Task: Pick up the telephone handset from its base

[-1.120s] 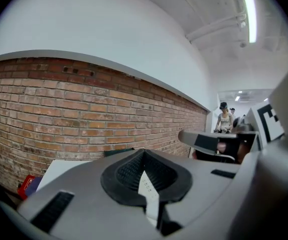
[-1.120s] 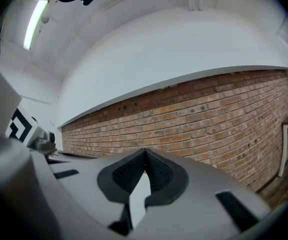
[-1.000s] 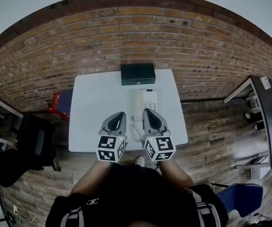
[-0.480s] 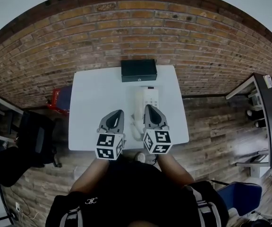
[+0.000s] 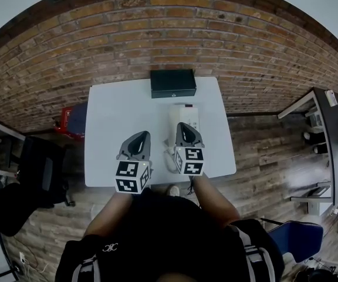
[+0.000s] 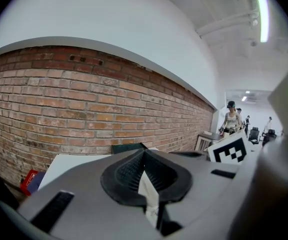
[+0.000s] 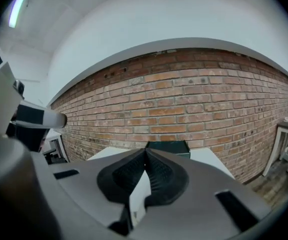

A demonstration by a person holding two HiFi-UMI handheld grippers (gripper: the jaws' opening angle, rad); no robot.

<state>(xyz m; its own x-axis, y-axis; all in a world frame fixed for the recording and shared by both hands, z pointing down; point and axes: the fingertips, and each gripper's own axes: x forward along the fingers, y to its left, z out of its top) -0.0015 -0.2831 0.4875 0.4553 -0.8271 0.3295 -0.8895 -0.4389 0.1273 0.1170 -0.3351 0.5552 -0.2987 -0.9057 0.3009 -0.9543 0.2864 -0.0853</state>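
Observation:
A white telephone (image 5: 184,114) lies on the right half of the white table (image 5: 116,116). Its handset rests along the left side of the base, and its coiled cord (image 5: 170,157) trails toward the near edge. My right gripper (image 5: 185,126) hangs over the phone's near end with its jaws shut and nothing between them; in the right gripper view (image 7: 145,151) the phone is hidden under the jaws. To the left of the phone, over bare table, my left gripper (image 5: 140,135) is also shut and empty (image 6: 144,149).
A black box (image 5: 173,83) sits at the table's far edge against the brick wall. On the floor are a red object (image 5: 69,124) and a black chair (image 5: 40,169) to the left, and a dark desk (image 5: 327,134) to the right. People (image 6: 231,121) stand far back.
My right gripper has sunk toward the table above the phone's near end. The left gripper has drifted slightly left. Both stayed shut.

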